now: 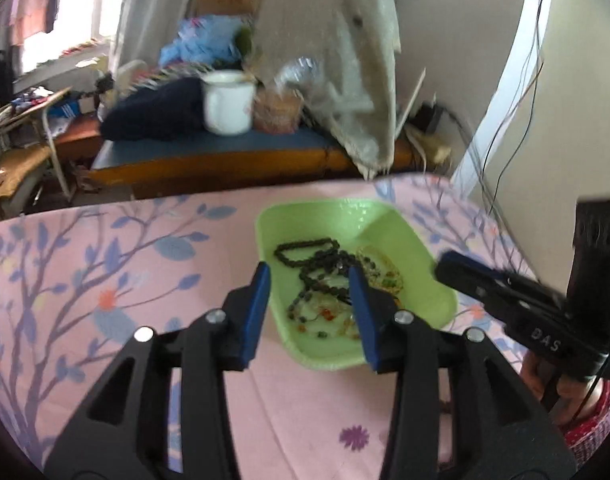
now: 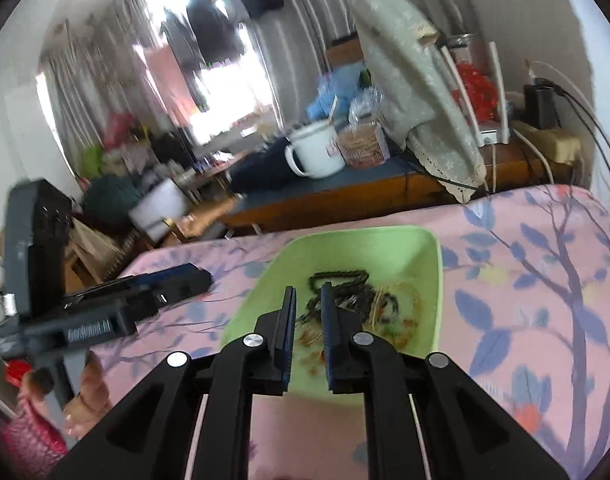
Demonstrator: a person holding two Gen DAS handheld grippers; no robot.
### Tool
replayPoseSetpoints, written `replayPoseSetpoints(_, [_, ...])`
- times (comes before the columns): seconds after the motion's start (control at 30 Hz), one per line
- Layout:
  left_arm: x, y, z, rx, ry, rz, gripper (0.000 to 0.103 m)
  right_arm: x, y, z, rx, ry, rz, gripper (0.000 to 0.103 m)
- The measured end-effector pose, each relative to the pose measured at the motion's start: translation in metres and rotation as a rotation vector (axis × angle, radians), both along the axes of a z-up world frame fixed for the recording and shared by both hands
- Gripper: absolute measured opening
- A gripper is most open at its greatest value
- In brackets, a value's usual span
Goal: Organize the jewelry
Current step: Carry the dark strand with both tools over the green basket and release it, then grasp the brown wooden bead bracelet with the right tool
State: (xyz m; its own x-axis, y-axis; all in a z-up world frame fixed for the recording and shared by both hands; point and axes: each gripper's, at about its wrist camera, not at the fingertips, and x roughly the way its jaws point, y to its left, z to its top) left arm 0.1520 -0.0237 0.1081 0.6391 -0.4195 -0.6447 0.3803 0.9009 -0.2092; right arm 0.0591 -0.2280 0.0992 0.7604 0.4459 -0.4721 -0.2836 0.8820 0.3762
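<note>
A pale green tray point(image 1: 345, 216) sits on a pink flowered cloth and holds a black bead necklace point(image 1: 307, 250) tangled with thin strands of coloured beads point(image 1: 325, 318). My left gripper point(image 1: 309, 274) hovers over the tray's near left side, blue pads apart, with nothing between them. My right gripper point(image 1: 445, 268) reaches in from the right above the tray's edge, its fingers together. In the right wrist view the right gripper point(image 2: 309, 292) shows only a narrow slit and grips nothing, above the tray point(image 2: 385, 240) and black necklace point(image 2: 341, 278). The left gripper point(image 2: 195, 278) hangs at the left.
The pink cloth point(image 1: 105, 260) spreads wide around the tray. Beyond its far edge stands a low bench with a white mug point(image 1: 229, 102), a dark garment point(image 1: 153, 112) and a bag of snacks point(image 1: 279, 110). A pale cloth point(image 1: 345, 60) hangs over it. Cables point(image 1: 501, 140) run down the right wall.
</note>
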Motion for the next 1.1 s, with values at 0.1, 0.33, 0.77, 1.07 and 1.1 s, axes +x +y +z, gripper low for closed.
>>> replayPoseSetpoints(0.1, [-0.040, 0.016, -0.002, -0.034, -0.016, -0.019, 0.039, -0.037, -0.008, -0.004, 0.088, -0.030, 0.032, 0.000])
replayPoseSetpoints(0.33, [-0.111, 0.029, -0.051, 0.048, 0.019, -0.024, 0.039, -0.091, 0.013, -0.039, 0.137, 0.035, 0.085, 0.000])
replayPoseSetpoints(0.77, [-0.123, 0.056, -0.092, 0.054, 0.072, 0.086, 0.039, -0.123, -0.019, -0.066, 0.238, 0.026, -0.095, 0.000])
replayPoseSetpoints(1.07, [-0.123, 0.055, -0.093, 0.061, 0.069, 0.088, 0.039, -0.119, -0.023, -0.073, 0.275, 0.061, -0.093, 0.000])
replayPoseSetpoints(1.1, [-0.122, 0.055, -0.093, 0.059, 0.071, 0.088, 0.039, -0.119, -0.024, -0.074, 0.279, 0.061, -0.094, 0.000])
